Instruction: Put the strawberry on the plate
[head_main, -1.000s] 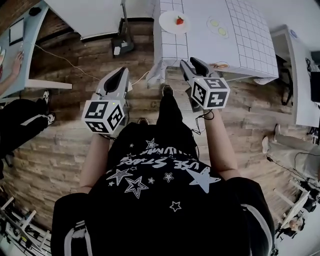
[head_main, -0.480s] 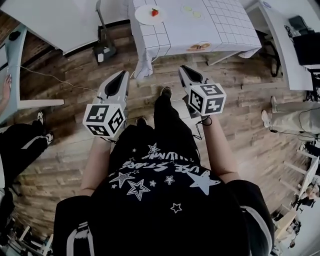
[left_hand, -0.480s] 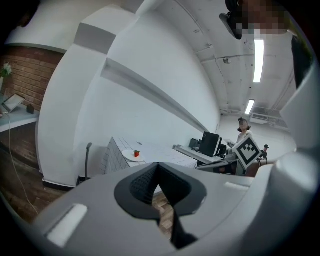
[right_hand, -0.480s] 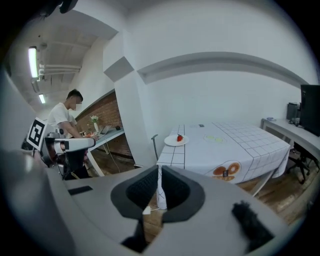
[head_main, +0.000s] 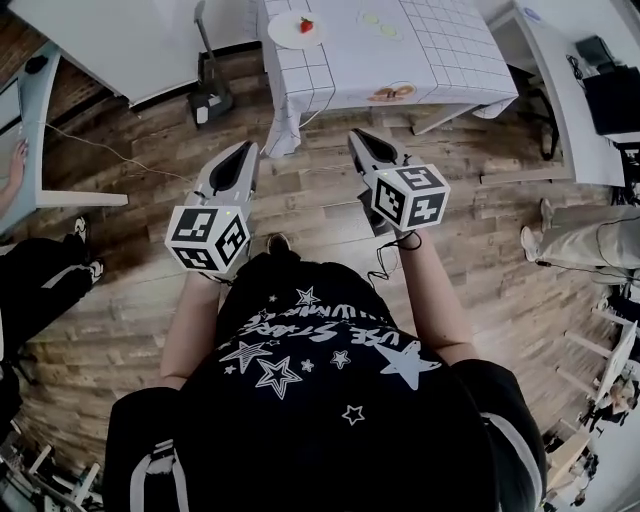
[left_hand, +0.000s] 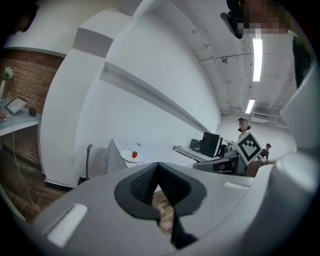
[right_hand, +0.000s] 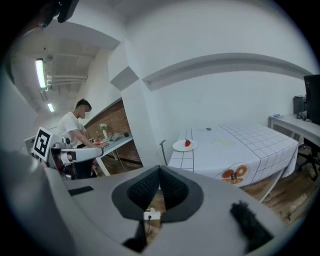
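A red strawberry lies on a white plate at the near left corner of the table with the white checked cloth. It also shows far off as the strawberry in the left gripper view and the strawberry on the plate in the right gripper view. My left gripper and right gripper hang over the wooden floor, well short of the table. Both are shut and hold nothing. The right jaws have just been closing, with nothing between them.
A white desk stands at the upper left, with a dark chair base and a cable on the floor beside it. Another desk with a monitor is at the right. People sit or stand at both sides.
The right gripper's jaws, open a second ago, have come together empty. Both grippers have drawn back, and the table sits higher and smaller in the head view.
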